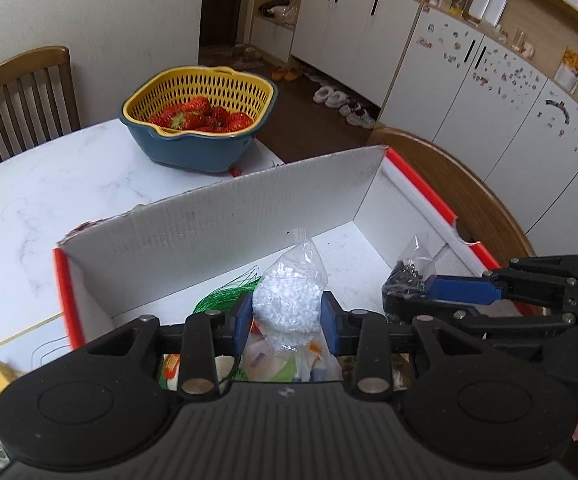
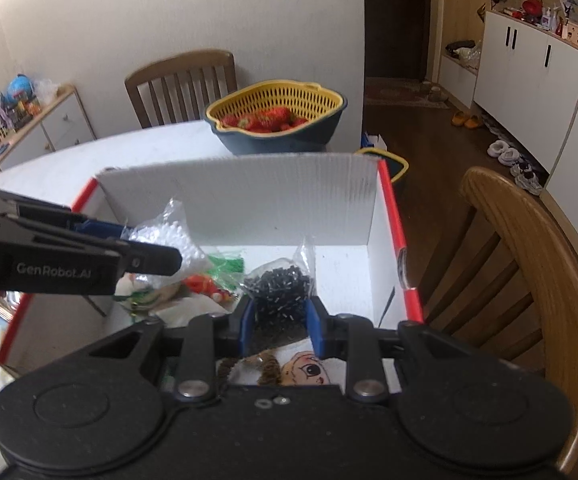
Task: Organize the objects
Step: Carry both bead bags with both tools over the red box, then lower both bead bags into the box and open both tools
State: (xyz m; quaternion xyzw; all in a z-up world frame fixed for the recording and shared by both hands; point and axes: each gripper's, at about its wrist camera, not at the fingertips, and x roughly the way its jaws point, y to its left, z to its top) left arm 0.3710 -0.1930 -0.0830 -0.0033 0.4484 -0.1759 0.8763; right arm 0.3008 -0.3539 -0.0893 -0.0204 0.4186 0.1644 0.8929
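While both claws are hovering over the white corrugated box with red edges (image 1: 225,220), the left gripper (image 1: 287,316) is clenching a clear bag of white beads (image 1: 289,296); the right gripper (image 2: 279,314) is clenching a clear bag of black beads (image 2: 279,292), lying at three o'clock of its twin; each bag's neck is pointing toward twelve.

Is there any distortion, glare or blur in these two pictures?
Left wrist view: fisheye bends the cabinets; the white bead bag is sharp. Right wrist view: dark corners, the chair curves, glare on the black bead bag; the far room is dim.
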